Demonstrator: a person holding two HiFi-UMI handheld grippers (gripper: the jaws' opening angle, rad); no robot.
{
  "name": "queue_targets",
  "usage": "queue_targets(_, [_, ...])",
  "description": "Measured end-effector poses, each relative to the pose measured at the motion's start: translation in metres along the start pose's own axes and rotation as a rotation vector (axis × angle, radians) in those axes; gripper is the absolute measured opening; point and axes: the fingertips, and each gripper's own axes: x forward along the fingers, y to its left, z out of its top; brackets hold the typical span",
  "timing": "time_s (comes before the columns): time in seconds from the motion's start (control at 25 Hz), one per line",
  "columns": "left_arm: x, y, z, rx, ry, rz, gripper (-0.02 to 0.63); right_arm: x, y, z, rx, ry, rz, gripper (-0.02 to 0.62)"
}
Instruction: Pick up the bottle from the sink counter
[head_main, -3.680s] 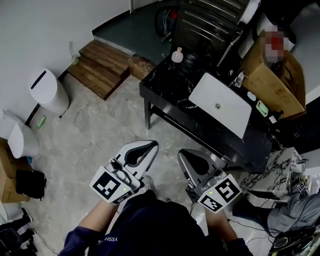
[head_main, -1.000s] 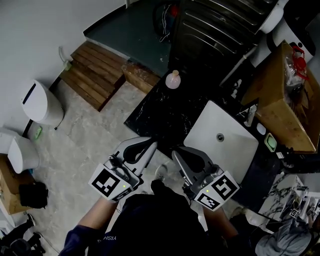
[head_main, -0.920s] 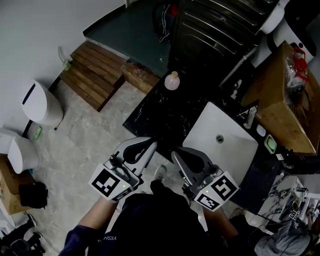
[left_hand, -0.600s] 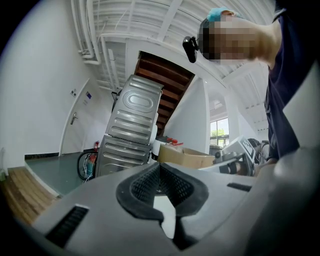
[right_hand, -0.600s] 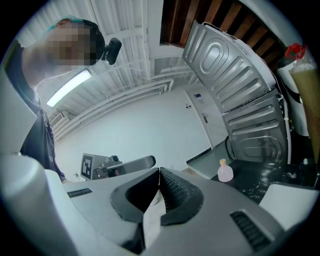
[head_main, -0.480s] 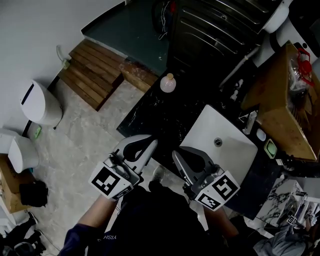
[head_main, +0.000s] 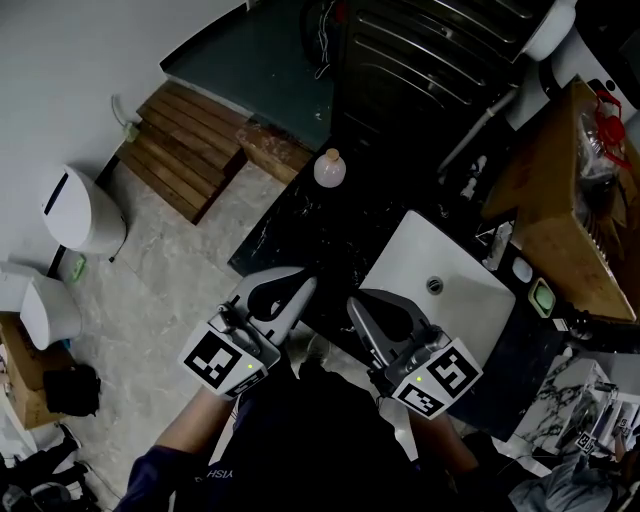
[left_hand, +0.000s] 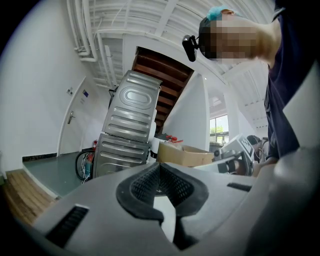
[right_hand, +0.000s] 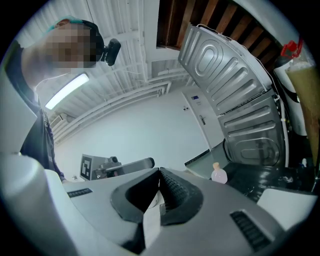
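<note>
A small pale pink bottle (head_main: 329, 170) with a tan cap stands upright at the far left corner of the black marble sink counter (head_main: 330, 225); the right gripper view shows the bottle (right_hand: 219, 174) beyond the jaws. My left gripper (head_main: 305, 284) is shut and empty at the counter's near edge, well short of the bottle. My right gripper (head_main: 353, 303) is shut and empty too, beside the white sink basin (head_main: 440, 285). In the left gripper view the left gripper (left_hand: 159, 165) has its tips touching; the right gripper (right_hand: 159, 172) looks the same in its own view.
A ribbed metal cabinet (head_main: 430, 50) stands behind the counter. A cardboard box (head_main: 570, 210) sits to the right, wooden steps (head_main: 190, 140) to the left. White bins (head_main: 75, 210) stand on the marble floor at far left.
The counter, sink and bottle have slid nearer and lower in the head view as the person walked up. Both grippers stay shut and now reach over the counter's near edge.
</note>
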Motion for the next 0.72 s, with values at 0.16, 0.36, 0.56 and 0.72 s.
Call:
queue_targets(0.16, [0.004,0.002,0.0,0.005,-0.002,-0.007,0.008,0.0,-0.005,0.002,0.0,-0.006,-0.011,0.023])
queue_targets(0.36, [0.009,0.009,-0.006,0.004,0.036,-0.019,0.008,0.002,-0.013,0.007,-0.002,-0.018,-0.038,0.021])
queue_targets(0.56, [0.012,0.023,-0.01,-0.006,0.052,-0.025,0.009,0.008,-0.019,0.007,0.003,-0.021,-0.065,0.021])
queue_targets(0.72, [0.014,0.036,-0.013,-0.013,0.06,-0.037,0.009,0.017,-0.027,0.006,0.012,-0.019,-0.096,0.021])
